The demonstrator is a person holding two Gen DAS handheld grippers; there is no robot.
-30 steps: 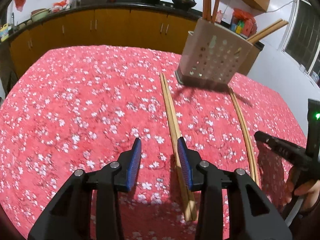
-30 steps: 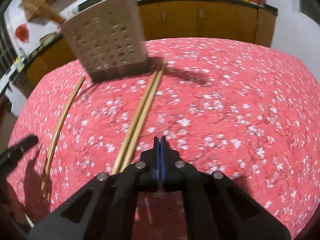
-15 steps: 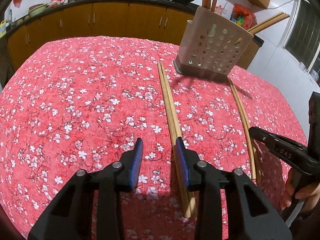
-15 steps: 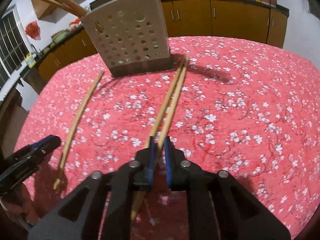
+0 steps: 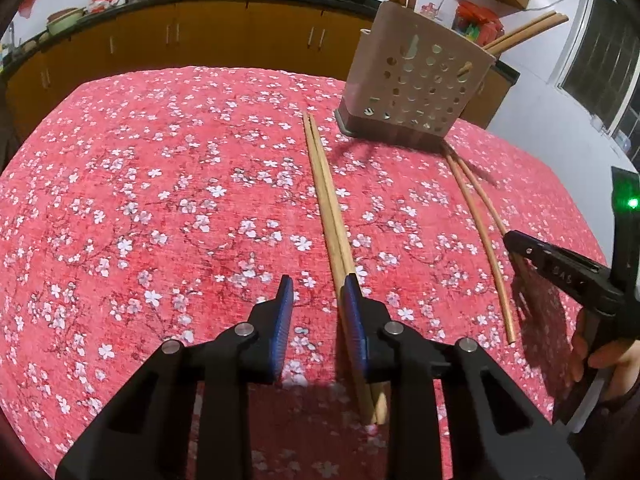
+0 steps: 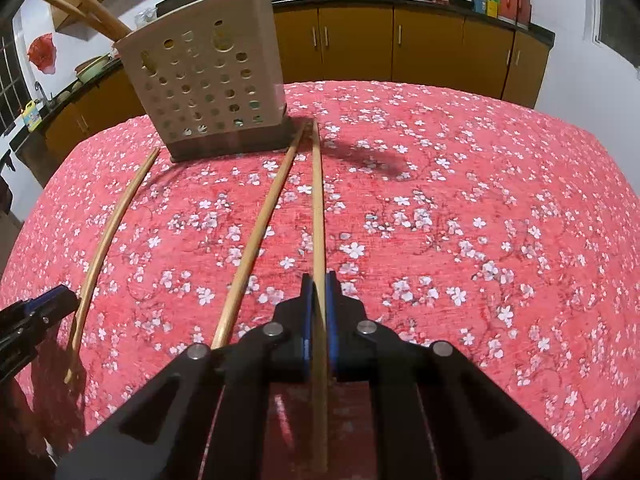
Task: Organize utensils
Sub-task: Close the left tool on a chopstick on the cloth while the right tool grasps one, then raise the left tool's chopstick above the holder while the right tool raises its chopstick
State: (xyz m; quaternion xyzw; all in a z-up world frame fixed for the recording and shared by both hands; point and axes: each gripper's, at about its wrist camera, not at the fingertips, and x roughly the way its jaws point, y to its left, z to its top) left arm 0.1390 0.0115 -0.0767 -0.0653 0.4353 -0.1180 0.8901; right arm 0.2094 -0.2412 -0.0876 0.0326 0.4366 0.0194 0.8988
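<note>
A beige perforated holder [image 5: 416, 92] [image 6: 204, 92] stands at the far side of the red floral tablecloth [image 5: 160, 200] with several chopsticks in it. My left gripper [image 5: 319, 292] is open and its jaws are closing over bare cloth. A pair of chopsticks [image 5: 324, 196] lies under its right finger [image 5: 354, 304]. In the right wrist view that pair [image 6: 108, 232] lies far left, with the left gripper [image 6: 40, 312] beside it. My right gripper [image 6: 319, 280] [image 5: 512, 238] is shut on one chopstick [image 6: 318, 200], which runs between the pads. Its mate [image 6: 260, 220] lies on the cloth just left of it.
Behind the table runs a dark counter over brown cabinets [image 5: 224, 40] with woks and jars on it. A person's hand [image 5: 600, 356] holds the right gripper at the table's right edge. A barred window [image 5: 608, 72] is on the right wall.
My right gripper shifted left onto the nearer pair, opened a little and shut on one chopstick, which now lies apart from its mate. The gap between the left jaws has narrowed.
</note>
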